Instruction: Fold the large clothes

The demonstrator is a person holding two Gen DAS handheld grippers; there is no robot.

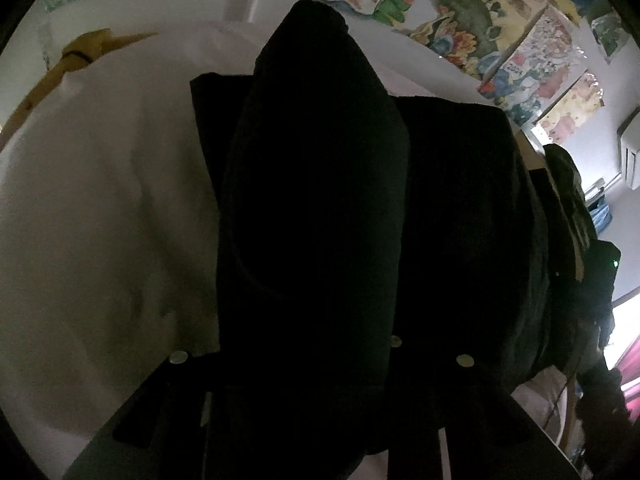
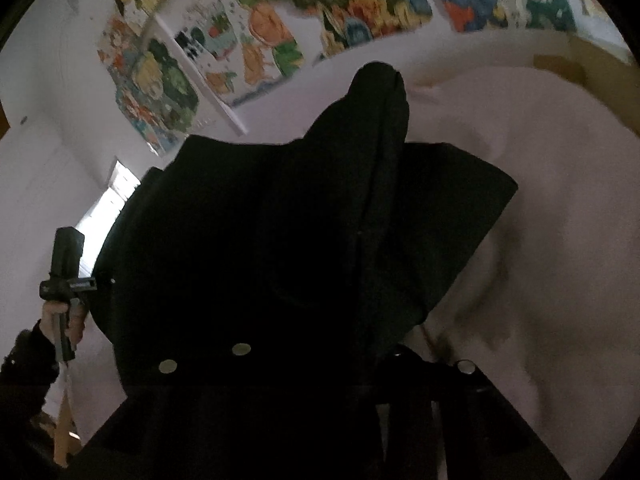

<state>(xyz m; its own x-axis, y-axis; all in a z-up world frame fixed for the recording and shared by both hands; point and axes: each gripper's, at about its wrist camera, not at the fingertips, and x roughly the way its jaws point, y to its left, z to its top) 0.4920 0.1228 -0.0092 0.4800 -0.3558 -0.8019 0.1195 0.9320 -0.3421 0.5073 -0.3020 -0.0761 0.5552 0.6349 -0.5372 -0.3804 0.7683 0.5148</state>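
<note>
Over the white sheet (image 1: 100, 200), I have the black garment (image 1: 320, 200) pinched in both claws; left gripper (image 1: 316, 32) and right gripper (image 2: 380, 76) each clamp a fold.

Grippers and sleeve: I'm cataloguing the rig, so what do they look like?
Both grippers, left gripper and right gripper, are black with round silver fasteners near the fingers' base. In the right wrist view the other unit's handle is dark, and the sleeve is black.
</note>
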